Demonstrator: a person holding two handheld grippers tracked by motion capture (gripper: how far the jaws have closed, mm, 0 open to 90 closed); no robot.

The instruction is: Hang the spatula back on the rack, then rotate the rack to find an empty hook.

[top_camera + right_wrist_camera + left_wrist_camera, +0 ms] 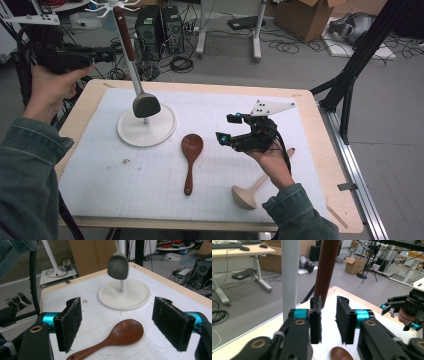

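Left gripper [328, 320] is up at the far left by the hanging spatula [145, 104], jaws narrowly apart with nothing between. Right gripper [230, 128] is spread wide, empty, just right of the wooden spoon [190, 159], which lies flat mid-table near the white stand [146, 126].

The wooden spoon [190, 159] lying on the mat is a dark reddish brown, and the hanging spatula [145, 105] has a grey head, a silver shaft and a reddish-brown handle. The round stand base [131, 134] is white, on a white mat [100, 175] ruled with a faint grid over a pale wood table [345, 210]. The ladle [254, 189] near the table's right edge is light beige; both grippers' pads [71, 322] are black with turquoise fittings.
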